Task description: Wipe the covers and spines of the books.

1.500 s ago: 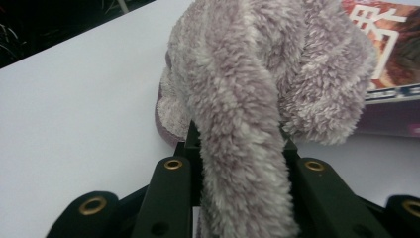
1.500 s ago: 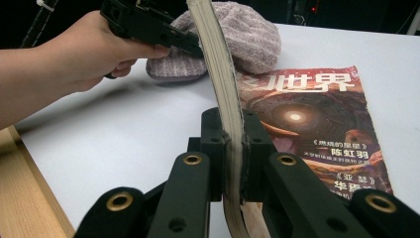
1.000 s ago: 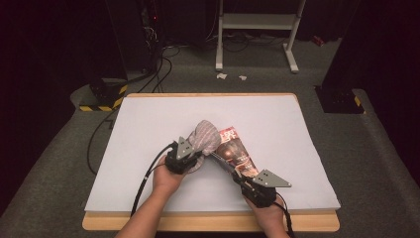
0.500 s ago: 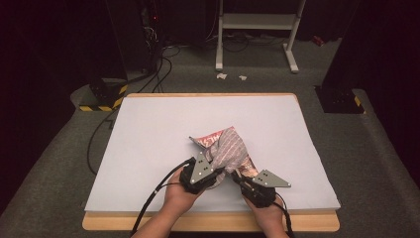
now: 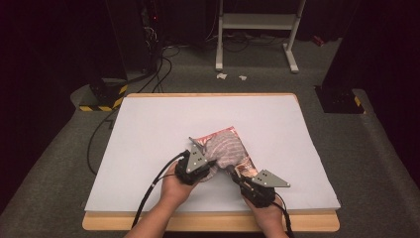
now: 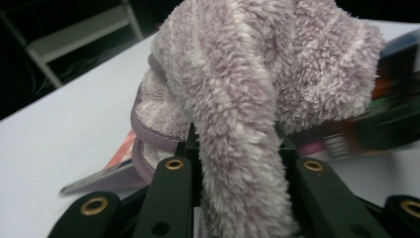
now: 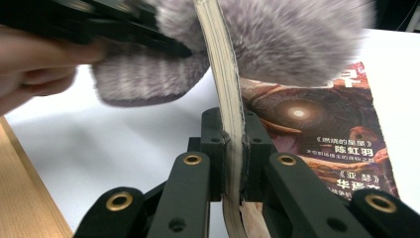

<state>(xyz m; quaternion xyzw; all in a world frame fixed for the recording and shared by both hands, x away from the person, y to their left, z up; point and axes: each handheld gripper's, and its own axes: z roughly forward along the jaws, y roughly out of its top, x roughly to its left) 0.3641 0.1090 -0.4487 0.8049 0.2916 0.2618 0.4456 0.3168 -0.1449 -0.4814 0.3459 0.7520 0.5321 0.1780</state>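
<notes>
Two hand-held grippers work at the near edge of the bench [image 5: 148, 129]. Nearest, the right hand-held gripper [image 7: 232, 148] is clamped on the page edge of a magazine [image 7: 322, 124], whose cover lies flat on the white sheet. Just beyond, the left hand-held gripper [image 6: 237, 148] pinches a fold of a fluffy grey-lilac towel [image 5: 225, 148], which drapes over the magazine near the bench's middle.

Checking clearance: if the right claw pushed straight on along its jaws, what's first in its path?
The right claw, shut on the magazine, would probably meet the fluffy cloth draped just ahead; depth is unclear.
</notes>
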